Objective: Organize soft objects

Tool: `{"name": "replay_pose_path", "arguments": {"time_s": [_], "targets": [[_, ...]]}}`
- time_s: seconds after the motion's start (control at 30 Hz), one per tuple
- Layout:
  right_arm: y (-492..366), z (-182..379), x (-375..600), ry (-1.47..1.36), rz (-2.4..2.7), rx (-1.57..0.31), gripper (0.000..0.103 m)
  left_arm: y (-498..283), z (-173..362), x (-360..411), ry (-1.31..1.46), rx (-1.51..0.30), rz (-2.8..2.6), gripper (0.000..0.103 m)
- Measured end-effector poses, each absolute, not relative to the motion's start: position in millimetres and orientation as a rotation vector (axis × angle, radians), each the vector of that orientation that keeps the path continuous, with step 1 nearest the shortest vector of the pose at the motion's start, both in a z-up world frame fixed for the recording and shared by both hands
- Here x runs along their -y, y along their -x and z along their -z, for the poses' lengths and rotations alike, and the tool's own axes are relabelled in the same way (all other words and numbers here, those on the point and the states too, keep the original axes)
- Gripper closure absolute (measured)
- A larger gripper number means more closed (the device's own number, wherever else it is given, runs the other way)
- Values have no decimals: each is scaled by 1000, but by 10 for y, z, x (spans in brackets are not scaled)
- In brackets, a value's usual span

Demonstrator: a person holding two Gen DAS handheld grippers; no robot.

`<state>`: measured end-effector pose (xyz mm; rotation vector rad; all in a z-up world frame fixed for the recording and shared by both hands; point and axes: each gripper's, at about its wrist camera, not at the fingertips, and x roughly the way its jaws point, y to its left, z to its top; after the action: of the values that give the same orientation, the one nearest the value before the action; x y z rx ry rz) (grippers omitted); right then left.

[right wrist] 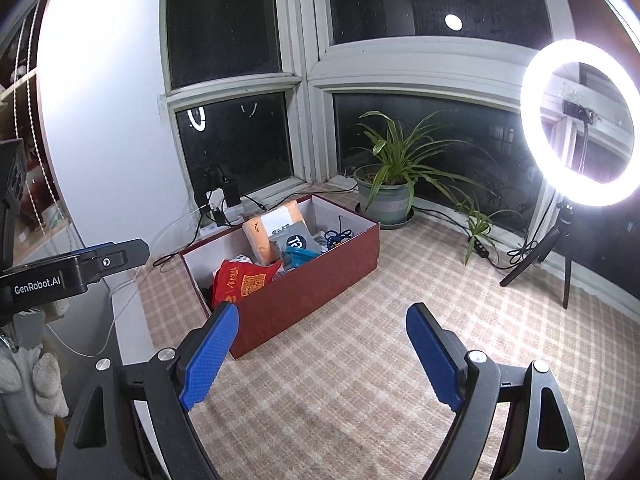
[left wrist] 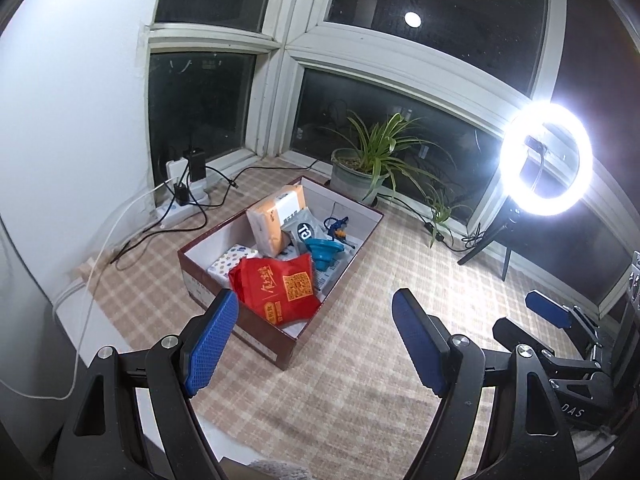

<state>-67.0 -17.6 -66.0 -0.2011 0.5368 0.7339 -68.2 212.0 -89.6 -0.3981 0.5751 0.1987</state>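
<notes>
Red crinkled pouch (left wrist: 280, 292) atop soft packs in maroon box (left wrist: 256, 336); both grippers' jaws open, empty.

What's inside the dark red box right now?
The box holds a red bag in front, an orange pack upright behind it, a grey pouch, a blue funnel and blue cord. Whatever lies under the bag is covered.

ring light (right wrist: 579, 122) glares white at right — dark windows (right wrist: 224, 20), sharp centre, fisheye-bent edges.
</notes>
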Motion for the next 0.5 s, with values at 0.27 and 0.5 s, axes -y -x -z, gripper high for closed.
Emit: {"name": "replay_pose_path", "arguments": {"time_s": [0.27, 0.5], "targets": [[713, 662, 216, 198, -740, -534, 20, 702, 884, -2068, 393, -577, -199, 24], [720, 653, 217, 191, -734, -531, 19, 700, 886, -2067, 392, -577, -197, 24]]}}
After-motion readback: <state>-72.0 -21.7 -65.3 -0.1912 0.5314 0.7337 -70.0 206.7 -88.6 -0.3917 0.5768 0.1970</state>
